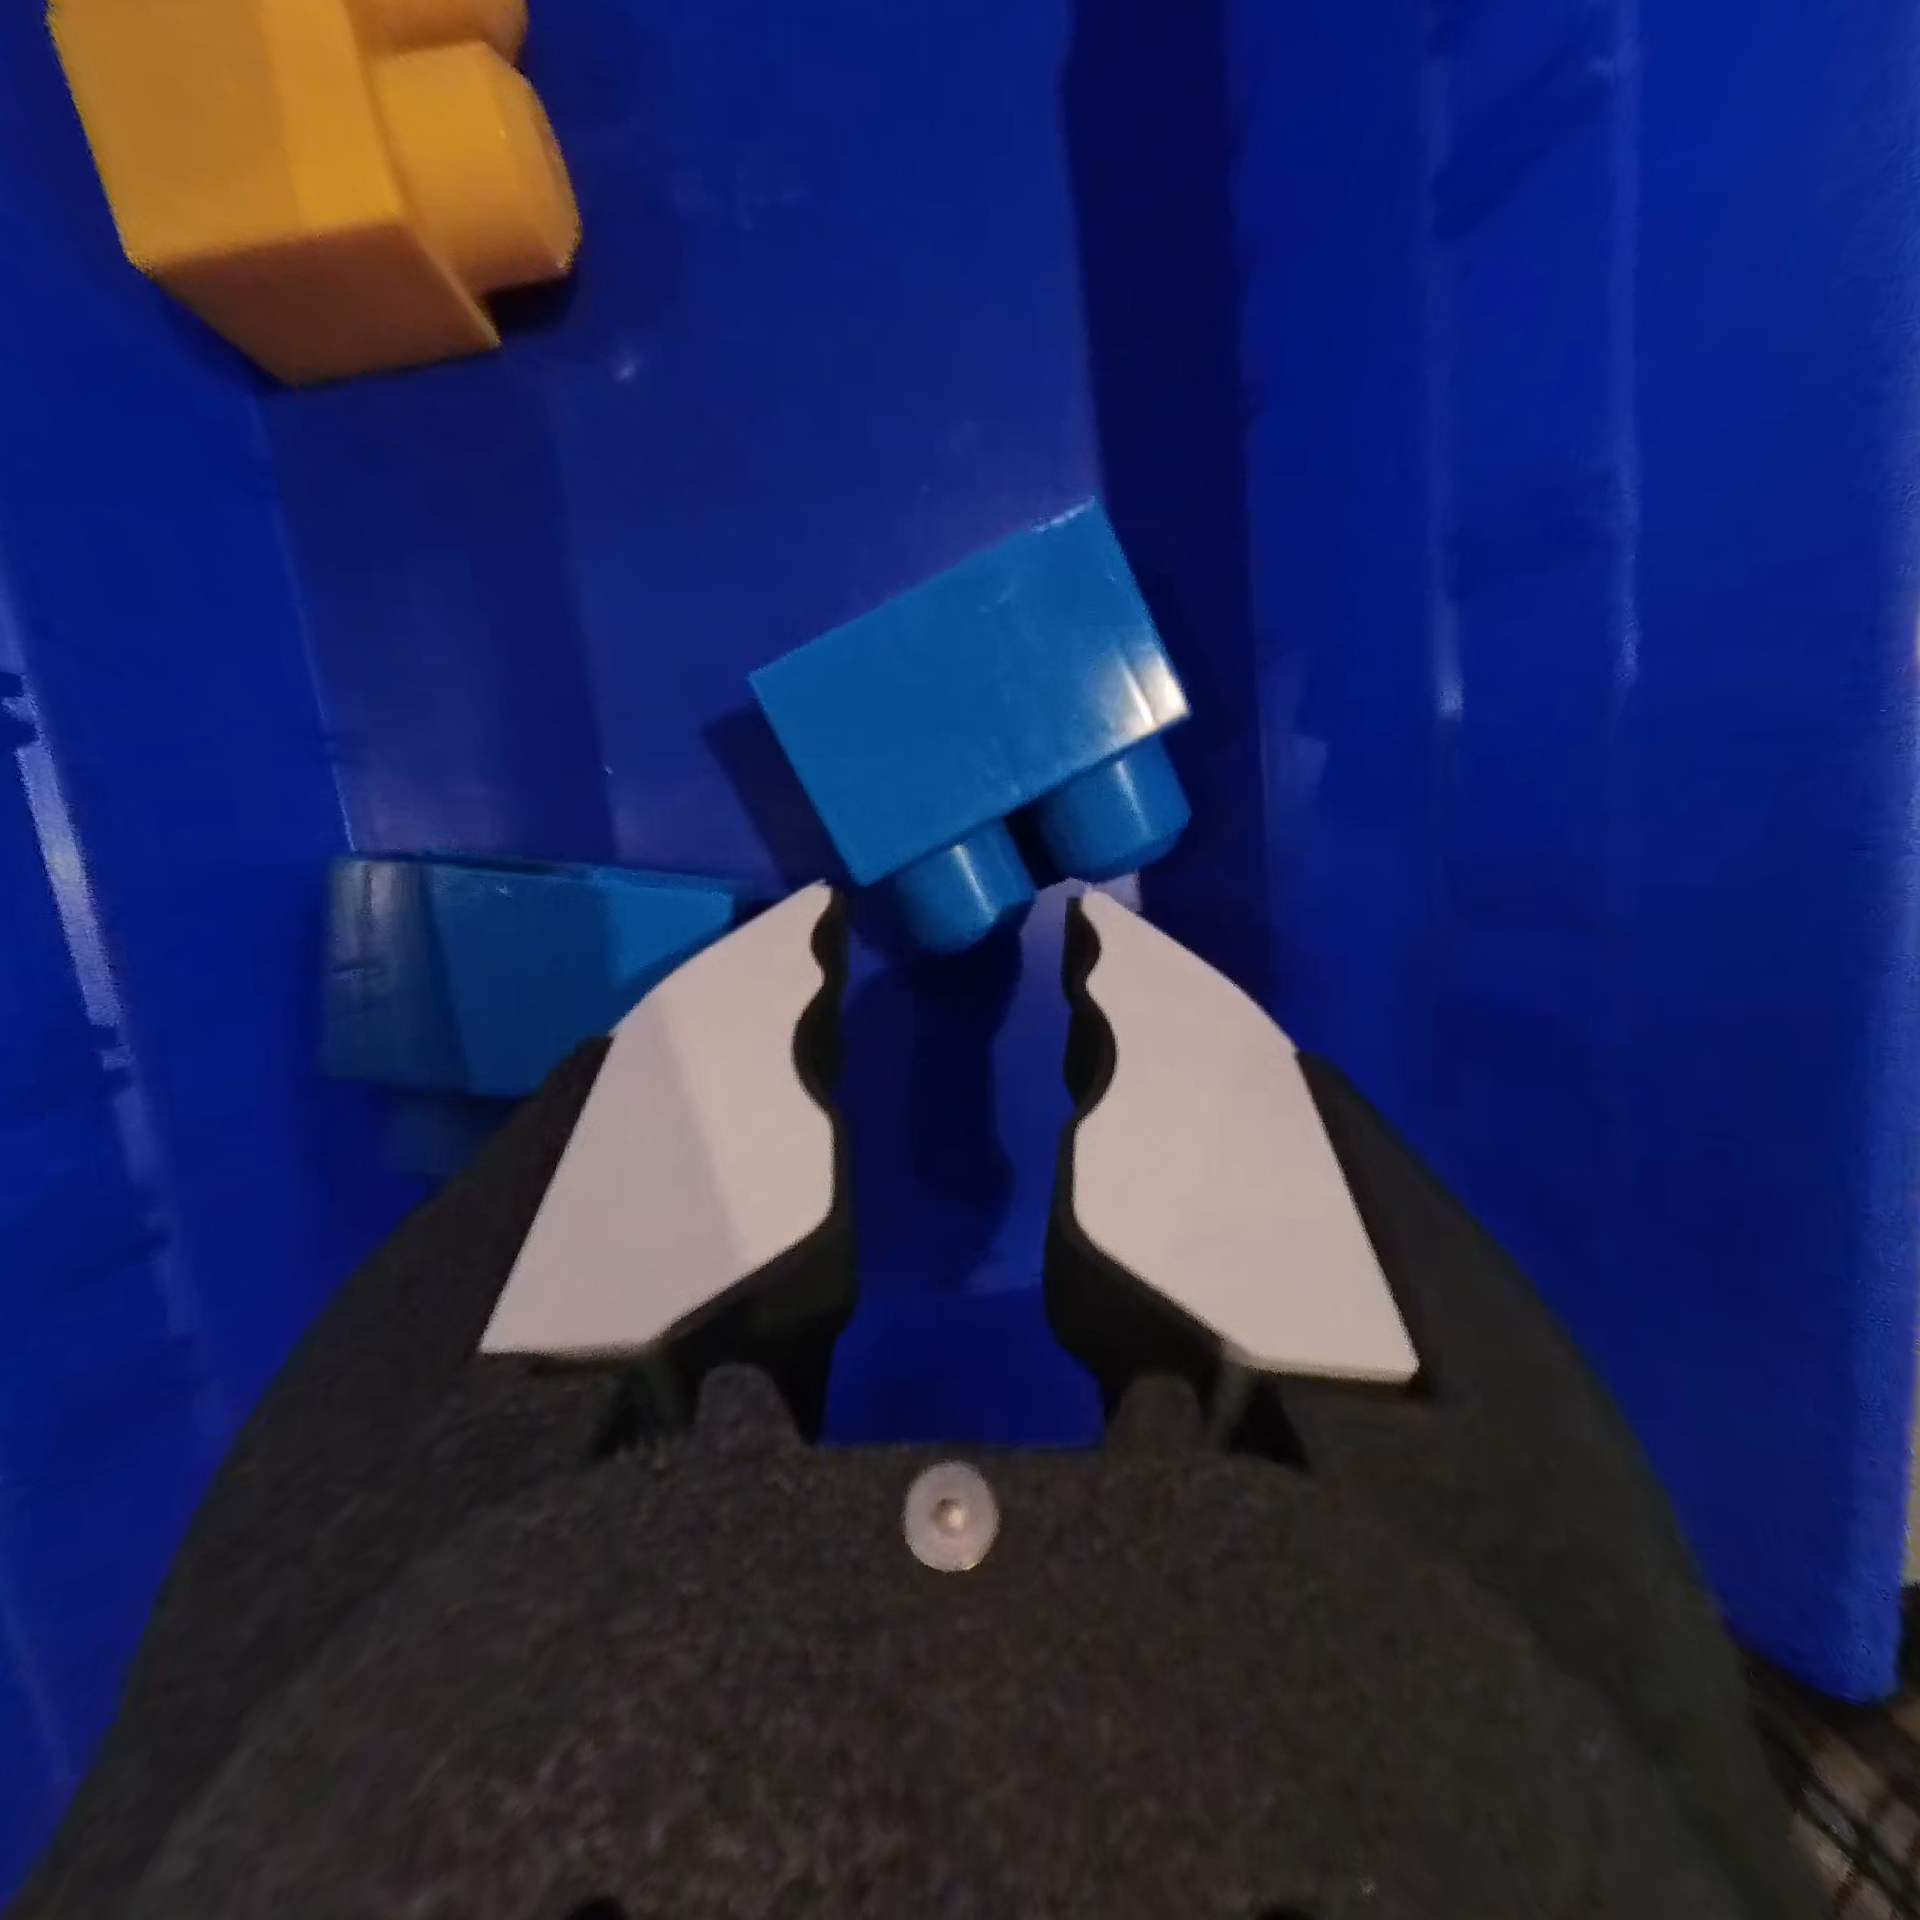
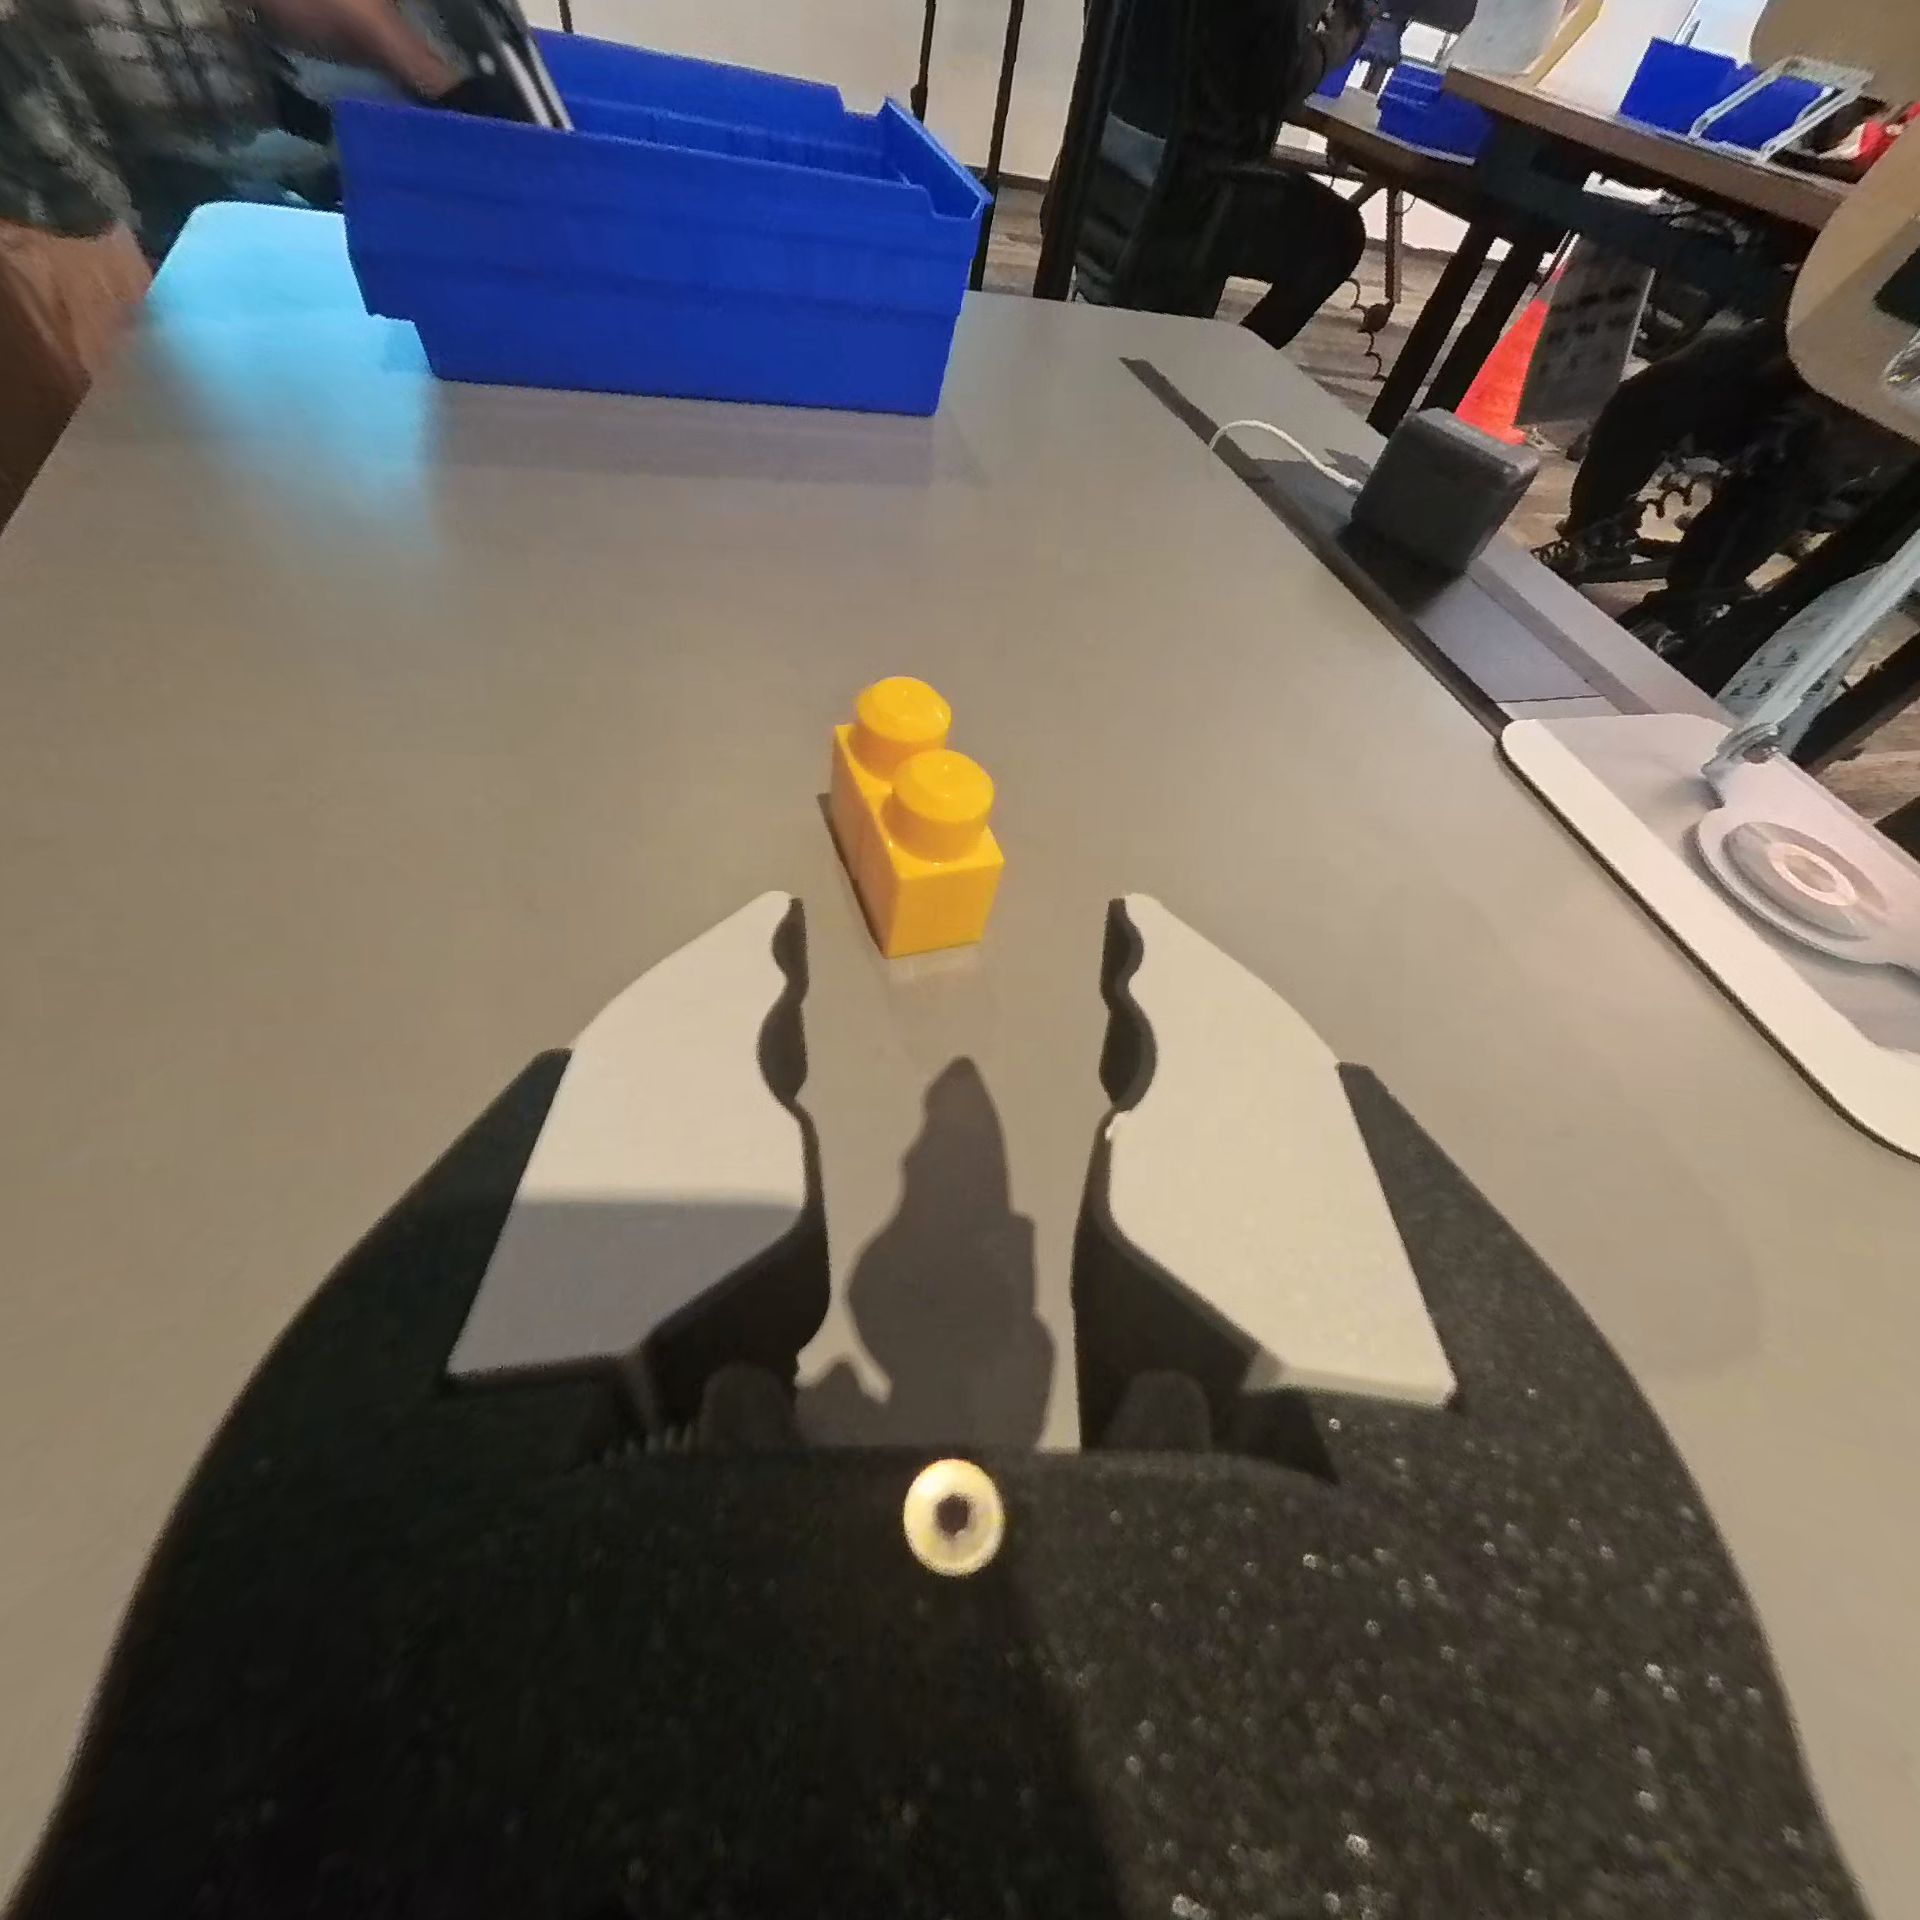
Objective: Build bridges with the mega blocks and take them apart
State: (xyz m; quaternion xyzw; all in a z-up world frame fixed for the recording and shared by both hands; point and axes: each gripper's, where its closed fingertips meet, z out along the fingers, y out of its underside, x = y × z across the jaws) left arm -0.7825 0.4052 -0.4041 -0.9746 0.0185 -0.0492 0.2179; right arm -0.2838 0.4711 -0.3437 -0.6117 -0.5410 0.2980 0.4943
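Mega blocks waiting in a blue bin and on a grey counter as two hand-held grippers are closing in.

A blue block (image 1: 966,717) is lying tilted inside the blue bin (image 1: 1507,727), studs toward the left hand-held gripper (image 1: 951,904), which is gaping empty just short of it; another blue block (image 1: 488,966) and a yellow one (image 1: 301,177) are lying nearby. On the counter (image 2: 416,727), a yellow two-stud block (image 2: 920,831) is standing upright just ahead of the right hand-held gripper (image 2: 951,914), spread wide and empty.
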